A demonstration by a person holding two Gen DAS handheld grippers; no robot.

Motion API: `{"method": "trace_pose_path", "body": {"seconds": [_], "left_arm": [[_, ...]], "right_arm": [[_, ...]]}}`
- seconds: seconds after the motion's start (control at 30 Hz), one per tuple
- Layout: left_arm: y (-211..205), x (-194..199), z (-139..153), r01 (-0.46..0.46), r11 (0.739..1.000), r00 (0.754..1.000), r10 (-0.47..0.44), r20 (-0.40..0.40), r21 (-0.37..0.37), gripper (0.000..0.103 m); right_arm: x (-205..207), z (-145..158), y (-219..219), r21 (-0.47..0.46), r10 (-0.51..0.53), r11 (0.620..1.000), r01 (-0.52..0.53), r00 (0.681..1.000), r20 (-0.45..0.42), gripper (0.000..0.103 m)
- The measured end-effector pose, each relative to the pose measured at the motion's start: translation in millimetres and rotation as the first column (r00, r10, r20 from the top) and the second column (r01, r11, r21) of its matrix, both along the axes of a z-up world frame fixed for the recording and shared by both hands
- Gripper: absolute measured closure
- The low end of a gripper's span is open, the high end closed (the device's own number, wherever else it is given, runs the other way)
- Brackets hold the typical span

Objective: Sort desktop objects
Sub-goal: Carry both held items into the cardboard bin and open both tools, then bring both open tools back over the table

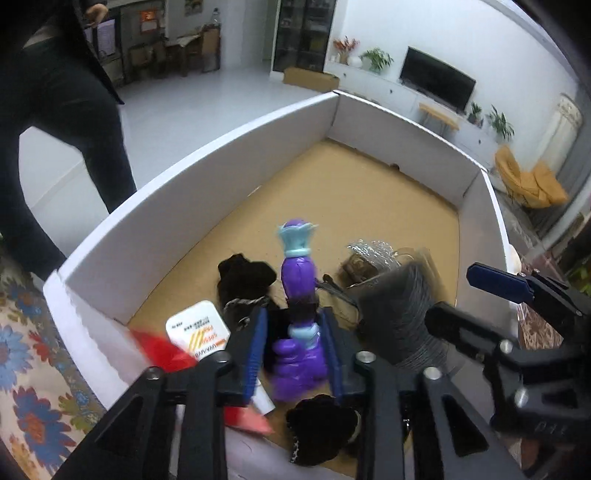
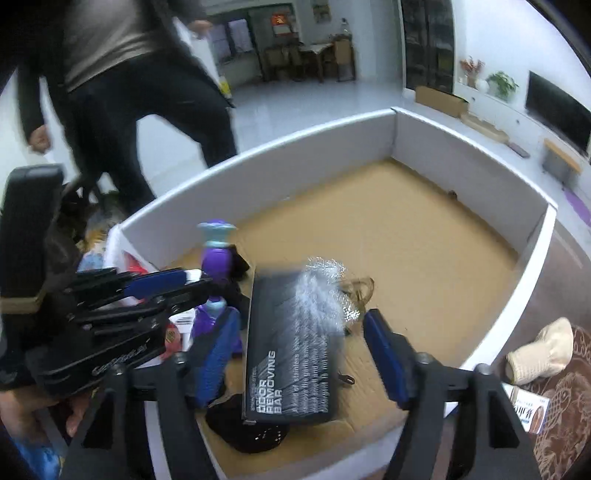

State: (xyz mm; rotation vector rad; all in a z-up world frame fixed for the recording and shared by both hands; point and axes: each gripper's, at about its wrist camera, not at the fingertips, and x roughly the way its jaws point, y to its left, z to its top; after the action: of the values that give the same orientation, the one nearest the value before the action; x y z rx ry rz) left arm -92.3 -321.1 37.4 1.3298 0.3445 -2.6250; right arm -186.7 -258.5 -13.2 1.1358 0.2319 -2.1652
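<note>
L gripper (image 1: 295,343) fingers spread w/ purple toy (image 1: 298,280) between them, pads not pressing, R gripper (image 2: 299,350) at 3 o'clock spread wide around black carton (image 2: 291,354), no grip; both items in white box (image 1: 177,199).

White walls (image 1: 369,26), pale glossy floor (image 1: 207,96) ahead of me. Dark TV (image 1: 436,79) over low white cabinet (image 1: 399,94), potted plants (image 1: 376,59) alongside. Yellow armchair (image 1: 528,181) at right. Dark glass-door cabinet (image 1: 303,33) at back.

Both grippers (image 1: 295,347) (image 2: 299,354) angled down, jaws seemingly parted.
</note>
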Motion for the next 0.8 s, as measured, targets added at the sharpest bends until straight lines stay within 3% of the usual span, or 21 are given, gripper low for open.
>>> {"method": "trace_pose_path", "body": {"seconds": [0.07, 0.1, 0.23, 0.37, 0.63, 0.8], "left_arm": [[3, 11, 3, -0.04, 0.999, 0.998, 0.039, -0.058, -0.026, 0.025], [5, 16, 6, -0.053, 0.998, 0.994, 0.049, -0.096, -0.039, 0.022], [28, 37, 27, -0.032, 0.998, 0.973, 0.021, -0.228, -0.047, 0.019], [59, 51, 51, 0.023, 0.997, 0.956, -0.044, -0.29, -0.074, 0.018], [144, 70, 84, 0.177, 0.973, 0.917, -0.218, -0.335, -0.149, 0.012], [188, 71, 91, 0.236, 0.953, 0.902, -0.288, -0.323, -0.191, 0.012]], "right_arm": [[0, 3, 12, -0.05, -0.017, 0.999, 0.016, 1.0, -0.017, 0.019], [1, 7, 21, -0.072, -0.032, 0.997, 0.029, 0.999, -0.044, 0.012], [21, 22, 69, -0.107, -0.077, 0.992, 0.059, 0.982, -0.171, 0.004], [47, 14, 128, -0.041, -0.125, 0.992, 0.118, 0.96, -0.252, 0.0], [72, -70, 273, 0.153, -0.293, 0.934, 0.322, 0.938, -0.183, 0.0], [88, -94, 347, 0.153, -0.421, 0.884, 0.441, 0.895, -0.147, 0.0]]}}
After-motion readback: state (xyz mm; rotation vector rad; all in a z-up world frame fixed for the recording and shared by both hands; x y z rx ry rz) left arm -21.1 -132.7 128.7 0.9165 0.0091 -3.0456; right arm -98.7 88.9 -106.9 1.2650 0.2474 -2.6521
